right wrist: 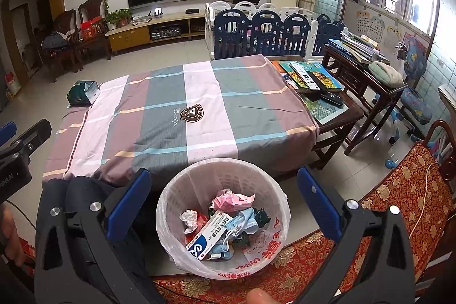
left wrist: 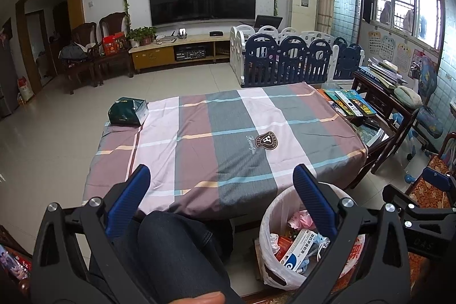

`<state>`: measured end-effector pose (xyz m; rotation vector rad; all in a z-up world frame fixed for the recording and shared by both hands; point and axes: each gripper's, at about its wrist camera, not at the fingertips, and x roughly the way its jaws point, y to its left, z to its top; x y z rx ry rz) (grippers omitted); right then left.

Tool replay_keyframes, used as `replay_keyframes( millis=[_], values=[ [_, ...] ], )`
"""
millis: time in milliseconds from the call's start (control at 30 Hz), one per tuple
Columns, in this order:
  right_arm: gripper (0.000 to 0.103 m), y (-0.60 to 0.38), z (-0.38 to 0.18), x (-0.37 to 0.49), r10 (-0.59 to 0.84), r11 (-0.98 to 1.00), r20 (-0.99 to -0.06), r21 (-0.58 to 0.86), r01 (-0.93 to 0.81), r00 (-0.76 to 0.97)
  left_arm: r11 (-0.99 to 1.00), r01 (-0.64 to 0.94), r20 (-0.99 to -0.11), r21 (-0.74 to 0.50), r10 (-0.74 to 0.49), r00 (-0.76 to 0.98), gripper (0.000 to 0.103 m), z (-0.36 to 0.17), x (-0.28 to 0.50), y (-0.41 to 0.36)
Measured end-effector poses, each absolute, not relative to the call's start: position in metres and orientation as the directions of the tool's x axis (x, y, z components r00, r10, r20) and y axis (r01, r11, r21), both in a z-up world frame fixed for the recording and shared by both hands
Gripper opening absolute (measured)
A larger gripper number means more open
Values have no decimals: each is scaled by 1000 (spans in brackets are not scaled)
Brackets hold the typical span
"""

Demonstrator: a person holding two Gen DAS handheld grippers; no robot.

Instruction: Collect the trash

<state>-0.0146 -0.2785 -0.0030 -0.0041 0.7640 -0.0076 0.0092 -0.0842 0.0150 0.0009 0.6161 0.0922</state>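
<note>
Trash (right wrist: 225, 224) fills the bottom of the bin (right wrist: 171, 207), which stands on the floor just in front of the table (right wrist: 182, 116): a white and blue box, crumpled paper, a pink wrapper, blue masks. The right gripper (right wrist: 223, 207) hangs right over it, fingers (right wrist: 129, 207) spread wide and holding nothing. The left gripper (left wrist: 222, 201) sits beside it over the person's knees (left wrist: 173, 250), fingers (left wrist: 128, 201) also wide apart and empty. The table's checked cloth is bare apart from a dark green pack (left wrist: 128, 111) at its far left corner. Remotes and books (right wrist: 307, 74) lie on a side table to the right
</note>
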Motion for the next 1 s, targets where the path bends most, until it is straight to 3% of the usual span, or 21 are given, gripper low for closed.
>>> replay_keyframes(
  millis=[1000],
  values=[
    [100, -276, -6, -1, -40, 999, -718, -33, 24, 695, 998, -61, -610, -13, 40, 792, 100, 4, 13, -73]
  ],
)
